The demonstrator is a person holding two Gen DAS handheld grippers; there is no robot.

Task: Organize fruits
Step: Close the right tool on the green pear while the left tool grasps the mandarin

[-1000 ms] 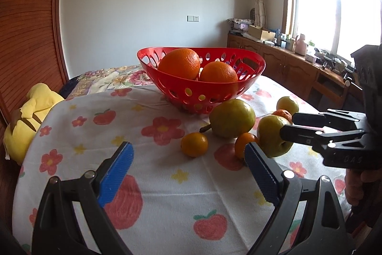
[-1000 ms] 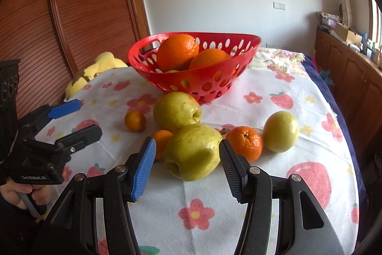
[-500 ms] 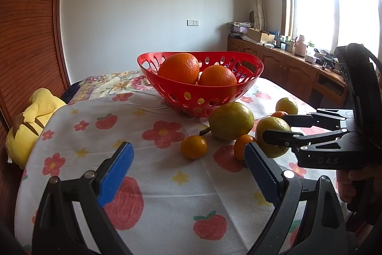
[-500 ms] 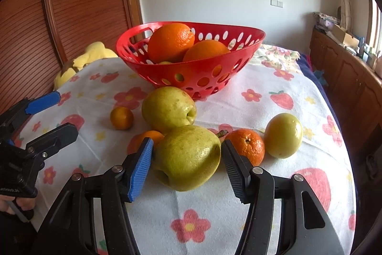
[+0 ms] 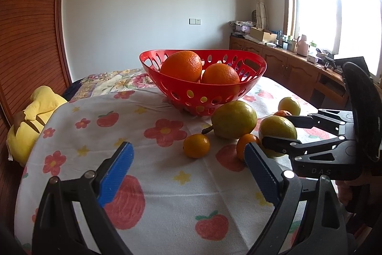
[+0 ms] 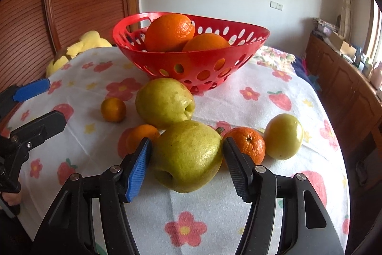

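Flowered worktop [image 6: 274,183], red basket [image 6: 191,63] mid-surface; right gripper [image 6: 186,159] spread around nearest pear [image 6: 188,154], barely touching; left gripper [image 5: 188,173] spread, empty.

A glossy red perforated plastic basket [image 6: 191,59] holds orange oranges [image 6: 169,32]; yellow-green pears [image 6: 188,157] lie on white cloth printed with red flowers and strawberries [image 6: 262,92].

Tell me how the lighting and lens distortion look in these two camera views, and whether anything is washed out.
Left wrist view: the window is blown out to white, backlighting the red basket; the fisheye bends the wooden wall panel and darkens the corners. Right wrist view: softer, even light, with a slight sheen on the near pear framed by the right gripper; edges curve here too.
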